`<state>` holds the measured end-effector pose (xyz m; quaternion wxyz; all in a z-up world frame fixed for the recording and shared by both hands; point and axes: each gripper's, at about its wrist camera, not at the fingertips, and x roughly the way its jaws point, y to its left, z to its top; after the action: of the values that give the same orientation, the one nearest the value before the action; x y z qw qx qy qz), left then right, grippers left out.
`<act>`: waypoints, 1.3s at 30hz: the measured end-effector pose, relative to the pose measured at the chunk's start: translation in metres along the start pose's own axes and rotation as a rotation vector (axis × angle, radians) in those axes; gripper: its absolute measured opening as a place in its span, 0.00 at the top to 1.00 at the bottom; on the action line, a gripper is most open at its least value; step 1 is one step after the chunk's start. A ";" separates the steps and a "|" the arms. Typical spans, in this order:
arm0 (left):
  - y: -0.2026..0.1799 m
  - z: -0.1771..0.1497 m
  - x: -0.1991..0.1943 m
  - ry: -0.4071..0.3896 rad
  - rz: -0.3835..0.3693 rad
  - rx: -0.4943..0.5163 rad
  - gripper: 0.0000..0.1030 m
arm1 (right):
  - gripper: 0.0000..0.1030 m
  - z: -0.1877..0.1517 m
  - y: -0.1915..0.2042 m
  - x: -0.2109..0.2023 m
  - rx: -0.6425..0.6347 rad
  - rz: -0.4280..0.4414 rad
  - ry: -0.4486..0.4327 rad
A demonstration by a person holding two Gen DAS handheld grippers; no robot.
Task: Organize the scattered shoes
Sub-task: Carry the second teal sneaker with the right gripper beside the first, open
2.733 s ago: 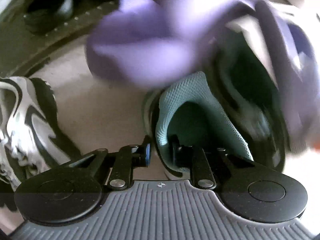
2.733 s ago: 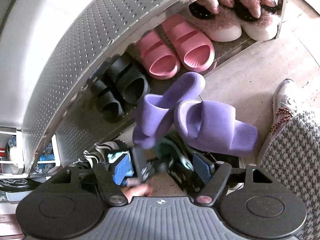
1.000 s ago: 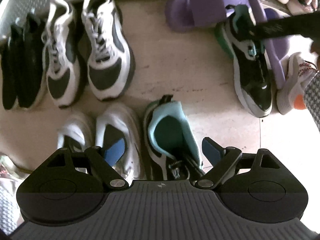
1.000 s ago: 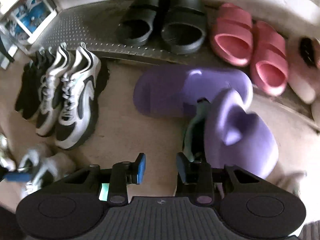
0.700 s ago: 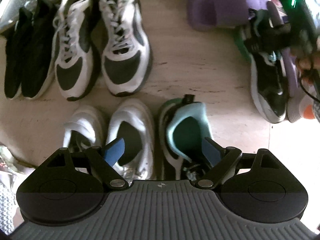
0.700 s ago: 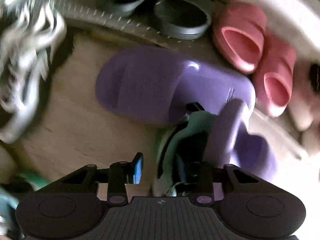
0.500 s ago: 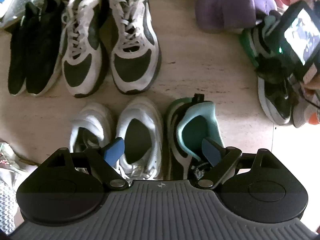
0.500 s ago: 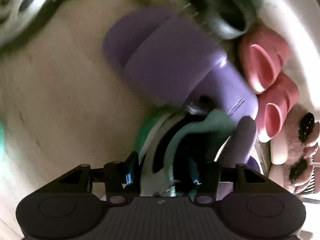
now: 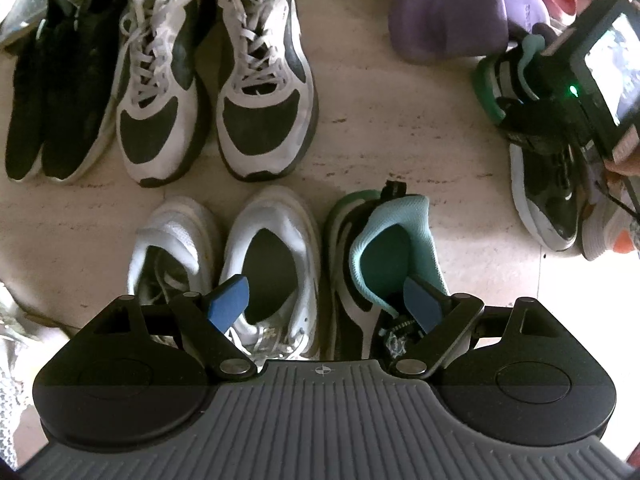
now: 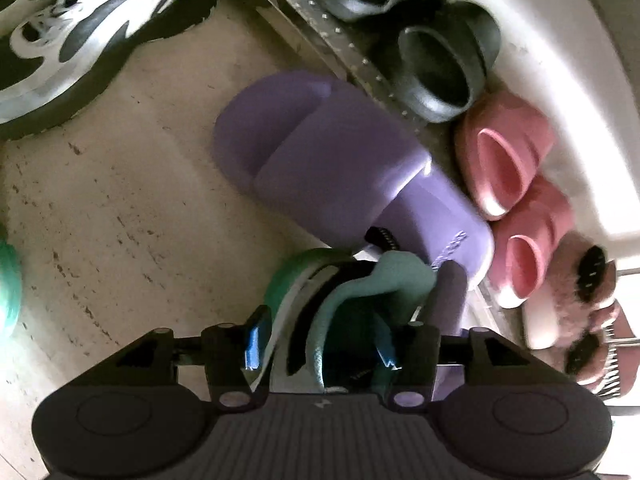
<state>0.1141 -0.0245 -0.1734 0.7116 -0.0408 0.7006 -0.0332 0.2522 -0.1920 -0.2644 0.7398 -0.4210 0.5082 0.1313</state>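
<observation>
- Purple slipper (image 10: 344, 168) is lying on the stone floor (image 10: 100, 200) just beyond the right gripper (image 10: 320, 344), its heel touching the heel of the green-and-black sneaker (image 10: 320, 292) that sits between the jaws.
- Right gripper's jaws are opening around that sneaker's heel; one pad is outside the sole, the other inside the collar, and whether they are pressing on it I cannot tell.
- Second purple slipper (image 10: 448, 296) is leaning against the sneaker's far side, crowding it.
- Black slippers (image 10: 440, 64), pink slippers (image 10: 508, 168) and furry slippers (image 10: 580, 304) are sitting on the low metal shelf (image 10: 352, 52) behind.
- Left gripper (image 9: 326, 304) is hanging wide open, holding nothing, above the matching green sneaker (image 9: 384, 256), which is standing beside a pair of white sneakers (image 9: 264, 256).
- Grey-and-white trainers (image 9: 216, 80) and black shoes (image 9: 56, 80) are standing in pairs further off, by the shelf.
</observation>
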 end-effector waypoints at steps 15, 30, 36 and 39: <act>0.006 -0.001 -0.002 -0.011 -0.011 -0.016 0.14 | 0.75 -0.018 0.006 0.004 0.229 0.340 0.384; -0.013 -0.026 -0.025 -0.035 0.014 0.039 0.14 | 0.69 -0.080 0.041 -0.045 1.014 0.760 0.588; -0.008 -0.031 -0.032 -0.050 0.019 0.020 0.14 | 0.46 -0.102 -0.012 -0.072 1.310 0.821 0.504; -0.010 -0.032 -0.032 -0.049 0.020 0.028 0.14 | 0.41 -0.103 -0.033 -0.080 1.077 0.654 0.396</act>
<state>0.0817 -0.0318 -0.1406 0.7293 -0.0248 0.6829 -0.0348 0.1704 -0.2716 -0.1924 0.6616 0.1678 0.7309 -0.0034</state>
